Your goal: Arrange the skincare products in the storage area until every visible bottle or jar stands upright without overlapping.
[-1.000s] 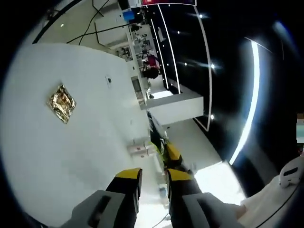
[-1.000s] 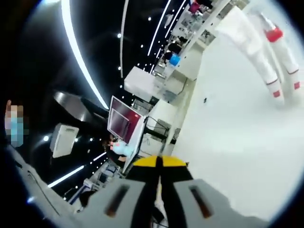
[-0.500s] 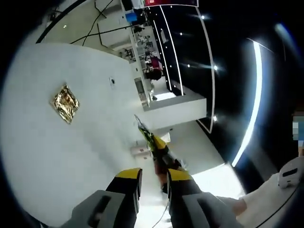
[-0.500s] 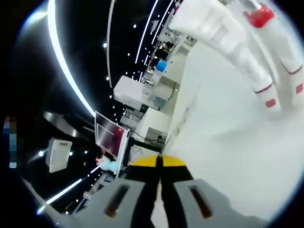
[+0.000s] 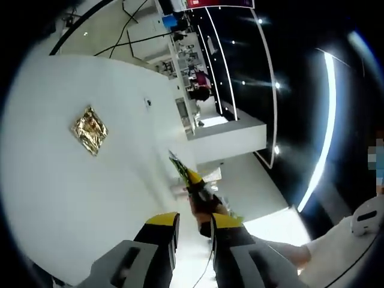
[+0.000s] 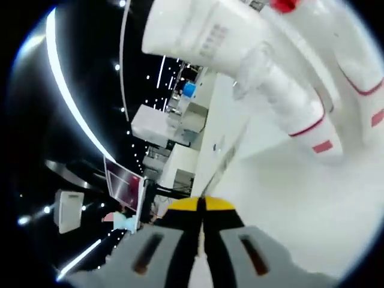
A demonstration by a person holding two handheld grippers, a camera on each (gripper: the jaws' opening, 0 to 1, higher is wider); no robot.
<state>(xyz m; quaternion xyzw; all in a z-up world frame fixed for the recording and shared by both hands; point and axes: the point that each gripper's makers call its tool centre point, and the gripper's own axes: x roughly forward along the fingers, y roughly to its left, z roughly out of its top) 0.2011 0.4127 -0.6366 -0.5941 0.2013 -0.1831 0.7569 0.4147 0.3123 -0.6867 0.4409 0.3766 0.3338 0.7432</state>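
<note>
Several white skincare tubes with red bands (image 6: 303,117) lie tilted across the top right of the right gripper view, close to the lens. A larger white bottle (image 6: 204,30) lies beside them, and another banded tube (image 6: 360,66) sits at the far right. My right gripper (image 6: 201,207) is shut with nothing between its yellow tips, just short of the tubes. In the left gripper view my left gripper (image 5: 195,223) stands open over the white table (image 5: 72,198). The right gripper (image 5: 197,191) reaches in just beyond its tips. A small white item (image 5: 179,189) lies blurred beside it.
A gold foil packet (image 5: 91,129) lies flat on the table to the left. The table's far edge (image 5: 180,120) runs past white counters and dark walls with light strips. A person's white sleeve (image 5: 336,264) is at lower right.
The right gripper has moved closer to the white tubes, which now loom larger. In the left gripper view it has slid slightly leftward beyond the open jaws. Both jaw states are unchanged.
</note>
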